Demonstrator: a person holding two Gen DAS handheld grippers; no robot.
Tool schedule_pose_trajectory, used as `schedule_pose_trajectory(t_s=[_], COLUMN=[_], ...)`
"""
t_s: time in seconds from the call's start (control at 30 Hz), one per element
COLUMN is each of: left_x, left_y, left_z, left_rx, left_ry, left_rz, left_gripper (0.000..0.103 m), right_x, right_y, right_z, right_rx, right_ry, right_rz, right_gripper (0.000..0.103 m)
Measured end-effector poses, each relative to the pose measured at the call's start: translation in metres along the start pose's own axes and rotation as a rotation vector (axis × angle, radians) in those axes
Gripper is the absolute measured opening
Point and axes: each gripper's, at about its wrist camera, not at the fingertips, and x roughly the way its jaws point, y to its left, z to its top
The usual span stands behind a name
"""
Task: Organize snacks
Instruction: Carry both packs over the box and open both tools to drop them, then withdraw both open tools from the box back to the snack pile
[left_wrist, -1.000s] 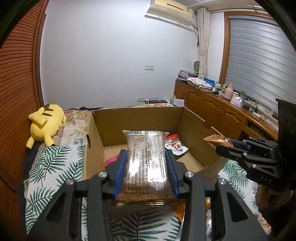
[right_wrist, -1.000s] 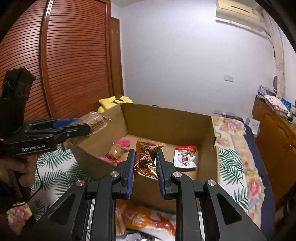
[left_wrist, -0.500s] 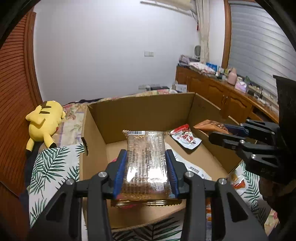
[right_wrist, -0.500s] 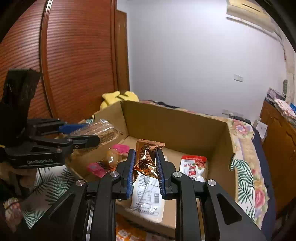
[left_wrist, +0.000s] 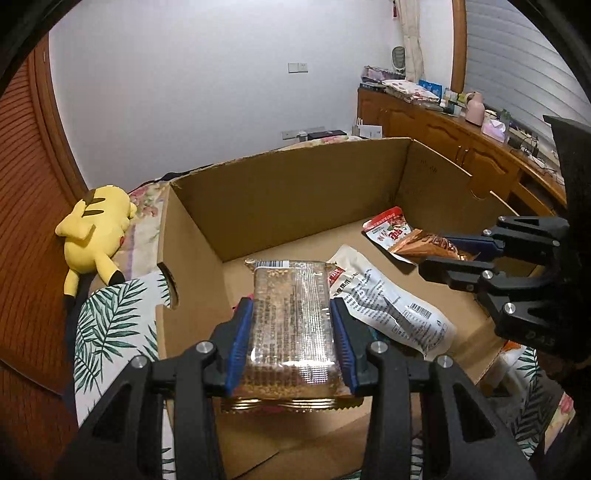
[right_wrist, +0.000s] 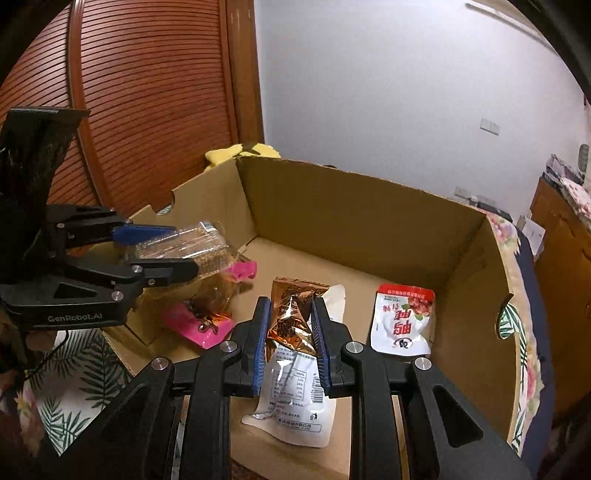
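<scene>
Left wrist view: the left gripper (left_wrist: 291, 332) is closed on a clear-wrapped cracker pack (left_wrist: 291, 321), blue pads pressing both long sides, the pack held above the near wall of the open cardboard box (left_wrist: 295, 192). At 2 o'clock the right gripper (left_wrist: 436, 254) reaches in over the box's right wall, clamped on a copper foil packet (left_wrist: 424, 245). On the box floor a long white pouch (left_wrist: 388, 306) lies just right of the held pack, and a red-and-white pouch (left_wrist: 388, 229) sits toward the far right corner; bare cardboard floor shows along the back wall at 12 o'clock. Right wrist view: the copper foil packet (right_wrist: 291, 317) stands pinched between narrowly set fingers, over the white pouch (right_wrist: 295, 398). A pink packet (right_wrist: 199, 325) lies at 9 o'clock near the left wall, under the left gripper (right_wrist: 177, 251). The red-and-white pouch (right_wrist: 402, 317) lies at 2 o'clock with open floor between it and the right wall. A yellow plush toy (left_wrist: 96, 229) lies on the bed outside the box's left edge.
</scene>
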Motion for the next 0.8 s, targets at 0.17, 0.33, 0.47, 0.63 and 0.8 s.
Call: schedule_pose_trajectory(t_s=[0.17, 0.33, 0.47, 0.63, 0.8], left_x=[0.001, 0.002, 0.0, -0.009, -0.035], left_y=[0.0, -0.002, -0.001, -0.002, -0.008], left_z=[-0.001, 0.0, 0.002, 0.002, 0.003], left_rx=[0.002, 0.0, -0.008, -0.01, -0.013], left_ry=[0.009, 0.006, -0.007, -0.025, -0.089], left_rz=[0.015, 0.019, 0.028, 0.019, -0.003], left_gripper=[0.041, 0.046, 0.053, 0.055, 0.059], right_x=[0.0, 0.003, -0.001, -0.02, -0.056], right_y=[-0.002, -0.006, -0.002, 0.003, 0.006], right_z=[0.001, 0.002, 0.002, -0.001, -0.01], right_rx=[0.01, 0.027, 0.031, 0.032, 0.039], right_ry=[0.008, 0.011, -0.001, -0.046, -0.099], right_rz=[0.004, 0.008, 0.018, 0.015, 0.014], right_gripper=[0.021, 0.029, 0.033, 0.033, 0.035])
